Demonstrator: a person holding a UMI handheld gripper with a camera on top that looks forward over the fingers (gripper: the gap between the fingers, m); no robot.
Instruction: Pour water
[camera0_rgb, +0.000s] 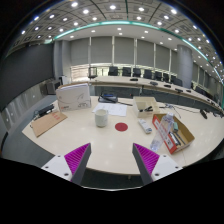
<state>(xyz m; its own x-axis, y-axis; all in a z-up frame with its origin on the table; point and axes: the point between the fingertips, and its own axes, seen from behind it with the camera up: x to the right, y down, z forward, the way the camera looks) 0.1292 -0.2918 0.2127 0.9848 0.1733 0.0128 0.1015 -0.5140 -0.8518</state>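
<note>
A pale cup-like container (101, 118) stands upright on the cream table (90, 140), well beyond my fingers. Just right of it lies a flat red disc (122, 127). My gripper (112, 160) hovers over the table's near edge, its two fingers spread wide with nothing between them. The purple pads (77, 157) face each other across the wide gap. The container is far ahead of the fingertips, a little left of the gap's middle.
A cardboard box (174, 131) with red print and a small white item (145, 126) sit to the right. A white box (73, 96) and a flat brown sheet (46, 122) lie to the left. Desks and chairs stand beyond.
</note>
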